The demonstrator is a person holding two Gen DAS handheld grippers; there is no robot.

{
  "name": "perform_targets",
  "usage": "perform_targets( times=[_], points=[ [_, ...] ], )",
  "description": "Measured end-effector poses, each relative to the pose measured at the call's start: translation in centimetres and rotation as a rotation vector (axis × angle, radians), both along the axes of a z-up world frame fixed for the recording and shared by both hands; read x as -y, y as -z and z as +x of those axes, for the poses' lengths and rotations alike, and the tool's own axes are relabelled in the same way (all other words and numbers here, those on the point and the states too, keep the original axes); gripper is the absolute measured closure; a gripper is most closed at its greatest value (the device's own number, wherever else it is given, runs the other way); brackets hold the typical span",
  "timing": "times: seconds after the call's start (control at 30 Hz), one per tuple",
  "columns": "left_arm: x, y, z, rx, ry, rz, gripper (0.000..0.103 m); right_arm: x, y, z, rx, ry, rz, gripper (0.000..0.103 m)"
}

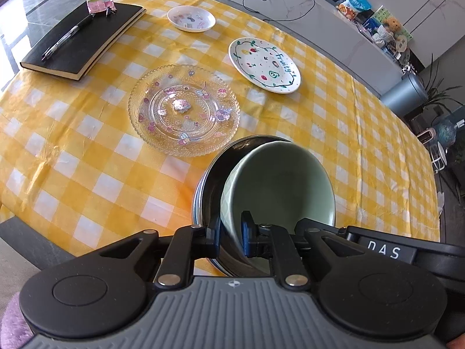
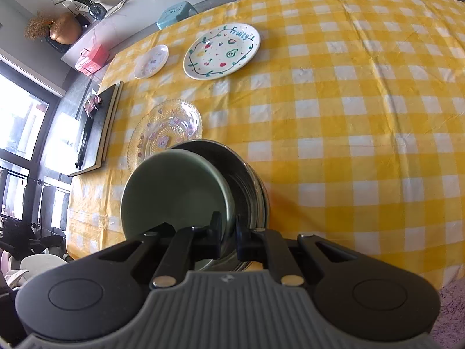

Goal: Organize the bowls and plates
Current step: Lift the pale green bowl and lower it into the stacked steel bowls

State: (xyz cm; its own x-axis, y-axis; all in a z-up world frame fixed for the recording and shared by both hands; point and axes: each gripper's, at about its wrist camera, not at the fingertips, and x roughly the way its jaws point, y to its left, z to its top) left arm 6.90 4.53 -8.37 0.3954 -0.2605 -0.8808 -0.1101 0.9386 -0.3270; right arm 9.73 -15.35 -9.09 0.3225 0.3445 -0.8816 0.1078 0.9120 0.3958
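You see a black notebook (image 1: 82, 39) near the far left corner of the surface (image 1: 363, 133), a pen (image 1: 67, 35) and a pink packet (image 1: 100, 2) lying on it, yellow checked cloth underneath.

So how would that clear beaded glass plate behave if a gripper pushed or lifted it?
The glass plate looks rigid and probably fragile. Lying flat on the tablecloth, it should slide, not roll. Its low rim likely gives the jaws little to grab.

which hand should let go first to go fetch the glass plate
Left, probably. Both tools are shut on the stacked bowls: left tool on the green bowl, right tool on the metal bowl. The glass plate lies on the left tool's side.
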Motion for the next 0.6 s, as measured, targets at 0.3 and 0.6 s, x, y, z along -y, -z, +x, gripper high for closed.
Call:
perform_targets(
  times=[0.3,0.6],
  points=[
    [0.71,-0.14,0.51,-0.005,0.055,0.051,0.083,-0.68,0.0,0.3,0.017,-0.027,-0.065,0.097],
    [0.46,-0.61,0.5,0.002,0.063,0.054,0.077,-0.89,-0.17,0.19,0.033,-0.042,-0.098,0.096]
  ],
)
